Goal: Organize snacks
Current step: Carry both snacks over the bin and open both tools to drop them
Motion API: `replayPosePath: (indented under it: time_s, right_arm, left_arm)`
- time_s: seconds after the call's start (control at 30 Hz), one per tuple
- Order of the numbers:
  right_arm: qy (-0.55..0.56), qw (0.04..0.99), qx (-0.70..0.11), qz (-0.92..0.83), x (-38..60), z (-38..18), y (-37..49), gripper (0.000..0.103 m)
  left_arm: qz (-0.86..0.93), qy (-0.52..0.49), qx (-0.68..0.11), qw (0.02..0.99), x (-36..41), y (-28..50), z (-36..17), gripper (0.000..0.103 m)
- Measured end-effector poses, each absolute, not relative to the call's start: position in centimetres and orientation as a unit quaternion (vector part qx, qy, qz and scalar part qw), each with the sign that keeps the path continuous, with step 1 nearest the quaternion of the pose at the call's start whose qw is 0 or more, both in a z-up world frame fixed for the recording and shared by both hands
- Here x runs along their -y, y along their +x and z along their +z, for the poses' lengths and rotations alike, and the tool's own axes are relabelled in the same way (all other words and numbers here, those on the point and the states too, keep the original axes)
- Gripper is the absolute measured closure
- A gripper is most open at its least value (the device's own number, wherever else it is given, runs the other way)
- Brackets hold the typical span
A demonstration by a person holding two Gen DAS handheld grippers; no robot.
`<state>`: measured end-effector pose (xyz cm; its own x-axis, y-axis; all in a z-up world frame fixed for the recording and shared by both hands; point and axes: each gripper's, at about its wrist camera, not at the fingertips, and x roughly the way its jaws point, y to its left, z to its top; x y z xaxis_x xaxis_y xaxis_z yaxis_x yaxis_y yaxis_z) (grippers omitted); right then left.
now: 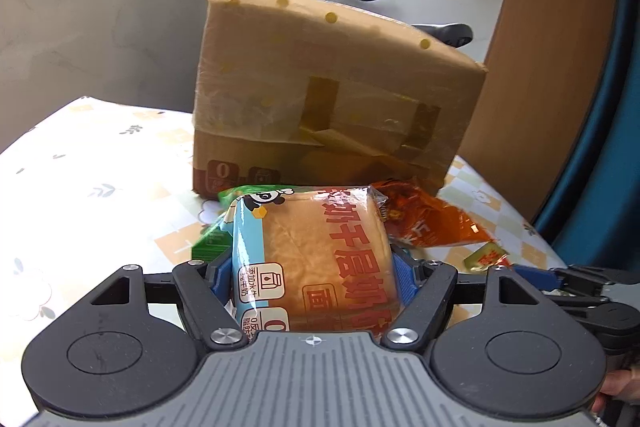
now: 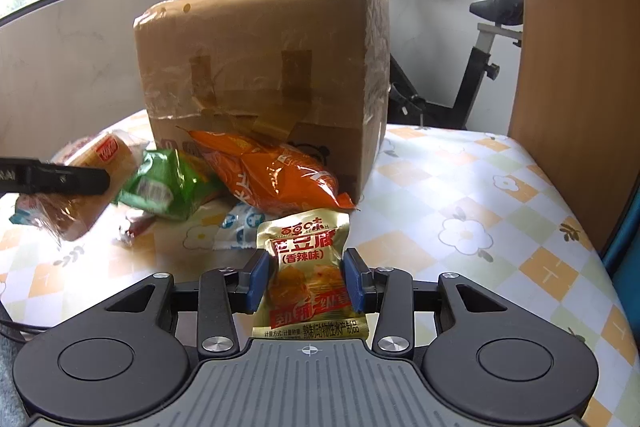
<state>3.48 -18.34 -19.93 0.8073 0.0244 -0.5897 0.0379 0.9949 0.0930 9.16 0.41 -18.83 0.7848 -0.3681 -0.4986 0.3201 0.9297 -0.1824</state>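
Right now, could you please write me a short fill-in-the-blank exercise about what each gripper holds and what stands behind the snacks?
1. The left gripper is shut on a wrapped ____ pack.
2. The right gripper is shut on a small ____-coloured packet.
3. Behind the snacks on the table stands a taped ____ box.
4. The bag leaning against that box is ____.

Missing words: bread; gold; cardboard; orange

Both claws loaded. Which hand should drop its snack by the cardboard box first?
Probably right. The right claw holds a small gold packet with bare tablecloth beside the cardboard box; the left claw carries bulkier bread behind the snack pile.
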Motion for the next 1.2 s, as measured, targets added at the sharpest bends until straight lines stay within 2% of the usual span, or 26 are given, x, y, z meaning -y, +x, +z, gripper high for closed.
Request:
replayPosePath:
  time_s: [0.27,0.6,0.93,1.2]
  right_arm:
    - [0.071,0.955,-0.286,-0.017,19.7,-18.1,1.8,0.066]
    - [0.064,0.976,-0.210,-0.014,21.4,-12.6,3.1,0.065]
    - [0.042,0.988,-0.144,0.019,21.7,-6.9,9.4,0.065]
    - [0.026,0.991,-0.122,0.044,21.2,-3.9,17.8,0.065]
  left_arm:
    - [-0.185,-0.043,-0.241,0.952,-1.0,9.0,-16.5,0.027]
    - [-0.156,-0.051,-0.155,0.974,-4.4,10.9,-9.3,0.027]
    - [-0.177,-0.039,-0.124,0.976,-2.2,14.8,-6.2,0.027]
    - [-0.198,-0.040,-0.133,0.970,0.4,21.6,-4.9,0.027]
